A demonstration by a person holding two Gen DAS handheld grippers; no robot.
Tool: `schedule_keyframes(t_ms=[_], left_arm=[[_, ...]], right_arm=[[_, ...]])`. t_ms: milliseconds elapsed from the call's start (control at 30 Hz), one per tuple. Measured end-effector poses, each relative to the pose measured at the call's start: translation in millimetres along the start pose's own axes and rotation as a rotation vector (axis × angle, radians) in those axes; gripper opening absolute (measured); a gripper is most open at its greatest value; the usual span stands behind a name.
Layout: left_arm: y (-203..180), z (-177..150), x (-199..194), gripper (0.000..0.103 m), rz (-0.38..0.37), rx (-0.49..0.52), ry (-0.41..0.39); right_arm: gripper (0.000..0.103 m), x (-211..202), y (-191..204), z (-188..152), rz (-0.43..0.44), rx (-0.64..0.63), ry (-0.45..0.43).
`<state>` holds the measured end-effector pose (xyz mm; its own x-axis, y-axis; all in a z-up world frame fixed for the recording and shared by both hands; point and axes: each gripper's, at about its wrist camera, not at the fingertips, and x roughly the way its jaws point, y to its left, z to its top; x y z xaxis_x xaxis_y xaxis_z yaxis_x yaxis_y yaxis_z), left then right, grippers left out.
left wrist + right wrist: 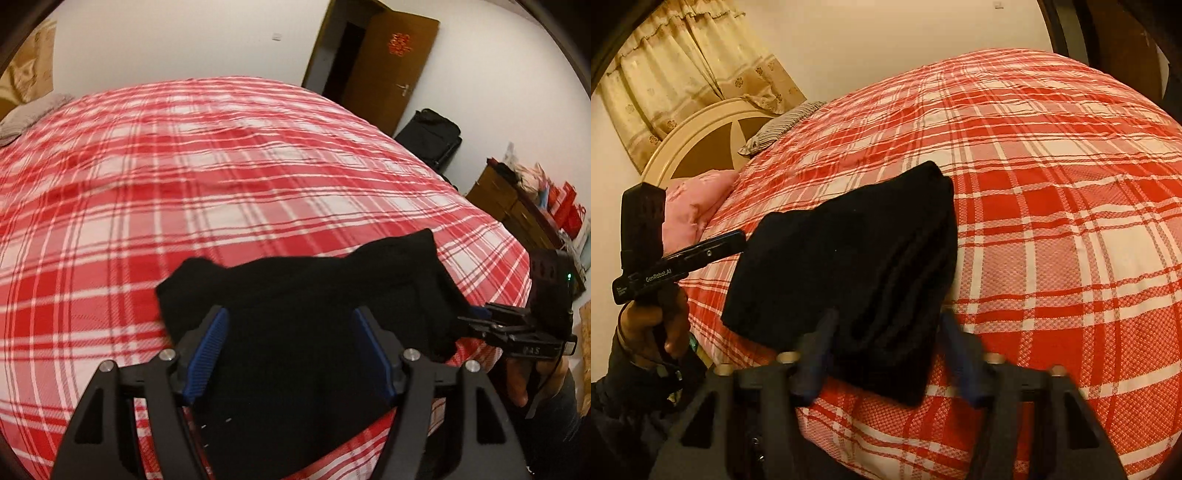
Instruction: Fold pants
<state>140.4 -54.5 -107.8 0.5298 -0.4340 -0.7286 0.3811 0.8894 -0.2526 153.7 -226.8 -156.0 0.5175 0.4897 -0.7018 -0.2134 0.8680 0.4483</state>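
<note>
The black pants (846,258) lie folded into a thick stacked bundle on the bed (221,166), near its edge, on the red and white plaid cover. Left of the pants in the right wrist view, the left tool (738,240) reaches in from the side with its tip at the bundle's edge, held by the person's left hand (653,325); from that side I cannot tell its gap, but its own camera shows its blue pads (208,350) standing wide apart, with the pants lying between and below them and no cloth pinched. To the right of the pants in the left wrist view, the right tool (480,314) comes in level at the bundle's edge, and whether it touches the cloth is hidden; in its own camera the fingers are blurred but clearly spread wide on either side of the bundle's near corner, gripping nothing. No open container shows its contents. Only the right wrist view shows what lies beyond the pants toward the head of the bed: a pink pillow (698,199), a cream headboard (701,125), a striped pillow (783,125) and yellow curtains (683,74). Only the left wrist view shows a brown door (388,62) ajar, a black suitcase (436,136) against the wall, and a wooden cabinet (509,206) with red bags (565,206) on top.
</note>
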Motion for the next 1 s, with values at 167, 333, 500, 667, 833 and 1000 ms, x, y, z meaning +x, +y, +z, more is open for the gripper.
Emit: schedule_keyframes(t_ms=[167, 333, 500, 667, 833, 1000], left_arm=[[1.0, -4.0, 0.1, 0.072, 0.001, -0.001, 0.005], [0.4, -1.8, -4.5, 0.072, 0.022, 0.024, -0.015], [8.3, -2.2, 2.4, 0.075, 0.058, 0.029, -0.017], [31.0, -6.5, 16.1, 0.075, 0.122, 0.005, 0.015], [37.0, -9.5, 15.7, 0.075, 0.107, -0.008, 0.012], [33.0, -10.3, 20.2, 0.075, 0.115, 0.014, 0.028]], right_arm=[[0.023, -4.3, 1.1, 0.1, -0.006, -0.023, -0.011], [0.02, -18.6, 12.8, 2.4, 0.007, -0.065, -0.034], [0.02, -1.7, 2.7, -6.4, -0.062, -0.05, 0.05], [0.034, -14.5, 1.9, 0.4, -0.125, -0.077, 0.02], [0.04, -31.5, 16.2, 17.8, -0.243, -0.131, -0.074], [0.041, -18.7, 34.5, 38.5, -0.09, -0.16, -0.131]])
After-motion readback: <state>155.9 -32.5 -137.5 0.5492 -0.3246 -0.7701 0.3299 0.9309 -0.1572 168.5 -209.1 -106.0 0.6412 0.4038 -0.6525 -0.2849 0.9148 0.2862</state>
